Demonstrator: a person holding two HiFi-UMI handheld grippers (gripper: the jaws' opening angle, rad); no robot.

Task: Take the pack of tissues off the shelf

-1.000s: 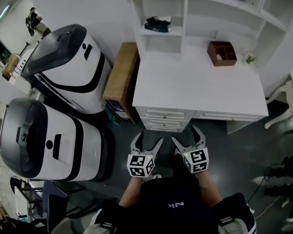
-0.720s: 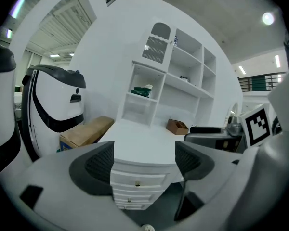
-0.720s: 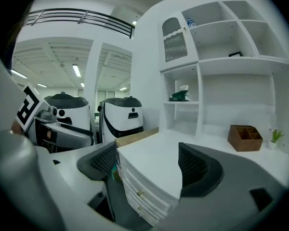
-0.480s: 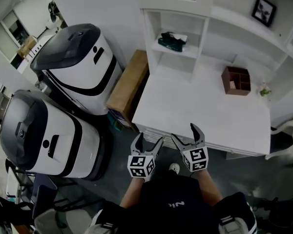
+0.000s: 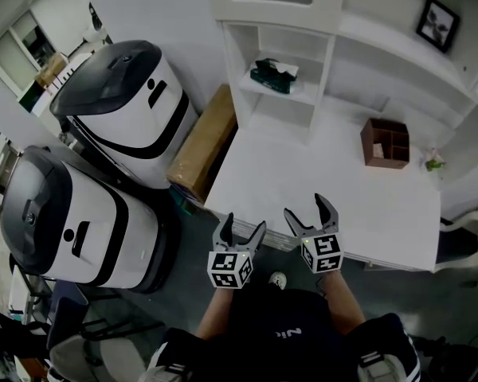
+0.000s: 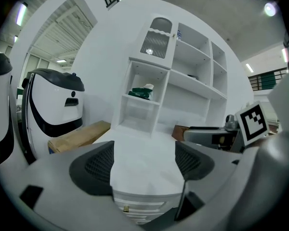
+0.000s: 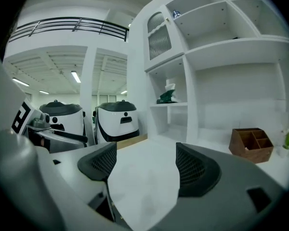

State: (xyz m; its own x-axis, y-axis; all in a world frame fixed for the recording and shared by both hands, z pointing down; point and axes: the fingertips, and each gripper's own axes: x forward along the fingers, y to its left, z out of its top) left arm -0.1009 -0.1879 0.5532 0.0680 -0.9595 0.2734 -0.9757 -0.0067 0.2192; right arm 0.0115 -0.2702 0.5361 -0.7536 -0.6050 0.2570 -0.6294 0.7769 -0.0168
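A dark green pack of tissues [image 5: 272, 76] with a white sheet sticking up lies on the middle board of the narrow white shelf unit [image 5: 244, 38] at the desk's back left. The pack also shows small in the left gripper view as the tissue pack [image 6: 141, 92] and in the right gripper view as the tissue pack [image 7: 167, 96]. My left gripper [image 5: 240, 229] hovers open at the desk's near edge, nothing between its jaws. My right gripper [image 5: 307, 211] stands open beside it, just over the desk's front, also empty. Both are far short of the shelf.
The white desk [image 5: 303, 189] has drawers under its near edge. A brown wooden organiser box [image 5: 385, 143] and a small plant [image 5: 433, 164] sit at its right. A cardboard box [image 5: 202, 142] and two large white-and-black machines [image 5: 119, 102] stand left of the desk.
Both grippers have moved forward toward the desk, from over the dark floor to its near edge. The desk and shelf now sit closer in the head view.
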